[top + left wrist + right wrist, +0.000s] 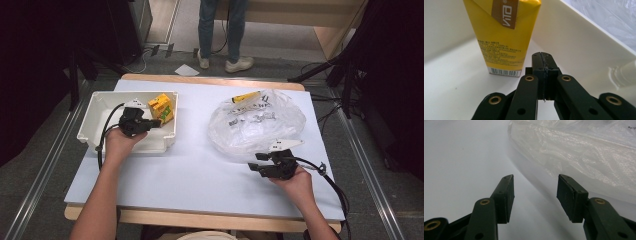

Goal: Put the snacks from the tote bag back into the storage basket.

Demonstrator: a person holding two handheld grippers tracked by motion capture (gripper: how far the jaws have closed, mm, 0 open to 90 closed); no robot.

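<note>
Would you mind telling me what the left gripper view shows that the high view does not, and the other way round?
The left gripper view alone gives the yellow carton close up: its brown label, fine print and barcode, and the left gripper with its fingers pressed together, empty, just beside the carton. The high view alone gives the whole table, the clear plastic bag with a yellow item inside, the right gripper open in front of the bag, and a person standing beyond the table. Both show the carton inside the white bin.
</note>
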